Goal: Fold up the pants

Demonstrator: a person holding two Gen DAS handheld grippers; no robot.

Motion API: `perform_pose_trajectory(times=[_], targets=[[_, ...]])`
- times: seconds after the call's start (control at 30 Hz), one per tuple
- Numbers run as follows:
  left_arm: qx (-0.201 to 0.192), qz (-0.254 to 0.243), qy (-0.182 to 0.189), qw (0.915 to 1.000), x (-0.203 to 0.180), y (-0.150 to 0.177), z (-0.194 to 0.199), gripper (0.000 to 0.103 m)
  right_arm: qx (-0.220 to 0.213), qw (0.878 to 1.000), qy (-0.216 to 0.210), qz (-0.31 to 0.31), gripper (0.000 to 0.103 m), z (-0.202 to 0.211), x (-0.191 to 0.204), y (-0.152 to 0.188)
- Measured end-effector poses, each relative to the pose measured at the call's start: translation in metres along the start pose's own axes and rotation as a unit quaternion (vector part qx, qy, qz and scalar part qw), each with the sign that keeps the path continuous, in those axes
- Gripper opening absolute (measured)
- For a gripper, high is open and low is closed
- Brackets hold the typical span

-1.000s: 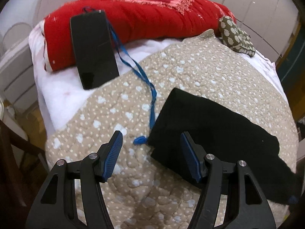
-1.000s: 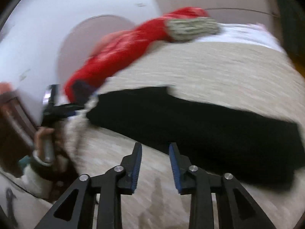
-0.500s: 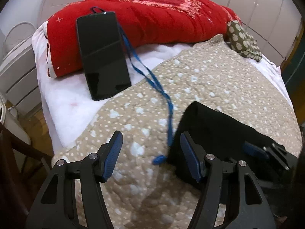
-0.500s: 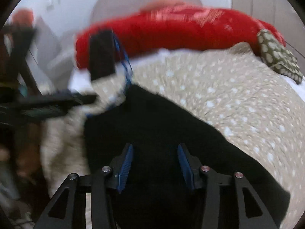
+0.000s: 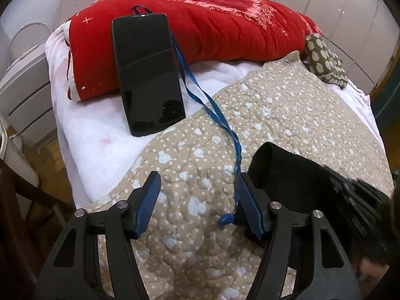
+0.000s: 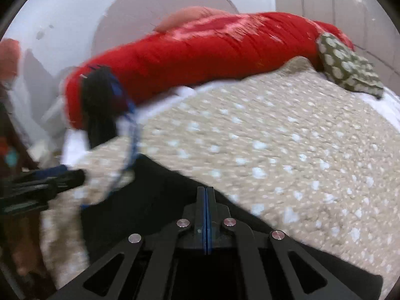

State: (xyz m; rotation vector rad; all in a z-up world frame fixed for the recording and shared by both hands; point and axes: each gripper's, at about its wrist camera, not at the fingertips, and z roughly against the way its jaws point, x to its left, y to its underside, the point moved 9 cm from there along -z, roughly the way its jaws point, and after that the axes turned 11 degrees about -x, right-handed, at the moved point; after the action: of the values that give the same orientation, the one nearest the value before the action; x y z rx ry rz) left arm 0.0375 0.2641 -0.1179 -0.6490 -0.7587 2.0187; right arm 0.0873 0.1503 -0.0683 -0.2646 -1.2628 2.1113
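The black pants lie on the beige dotted quilt, to the right of my left gripper, which is open and empty over the quilt, its right finger beside the pants' edge. In the right wrist view the pants lie under my right gripper. Its jaws are pressed together over the black cloth; whether cloth is pinched between them is not visible. The left gripper also shows in that view, blurred, at the left.
A black phone with a blue lanyard leans on a red blanket roll at the head of the bed. A green dotted pillow lies at the back right. White sheet and the bed's left edge are near.
My right gripper has closed from open and come down onto the pants. The left gripper has drifted left, so the pants sit further right in its view.
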Motion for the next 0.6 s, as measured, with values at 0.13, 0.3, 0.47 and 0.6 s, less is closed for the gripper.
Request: perform_pose_trajectory(times=[0.13,0.3,0.47,0.6], targets=[[-0.002,0.002,-0.007,1.0,0.003,0.0,-0.001,0.063,-0.004,0.998,-0.057,0.039,0.044,0.04,0.036,0.012],[0.001,0.011,-0.009,0.9999,0.006,0.002,0.001,0.063,0.016,0.992,-0.087,0.094,0.044,0.046,0.079,0.042],[-0.007,0.013,-0.014,0.9998,0.013,-0.001,0.008,0.063,0.021,0.993,-0.05,0.108,0.015,0.03,0.075,0.053],[-0.009,0.031,-0.015,0.9994,0.021,-0.004,0.007,0.063,-0.025,0.998,-0.059,0.012,0.014,0.044,0.05,0.019]])
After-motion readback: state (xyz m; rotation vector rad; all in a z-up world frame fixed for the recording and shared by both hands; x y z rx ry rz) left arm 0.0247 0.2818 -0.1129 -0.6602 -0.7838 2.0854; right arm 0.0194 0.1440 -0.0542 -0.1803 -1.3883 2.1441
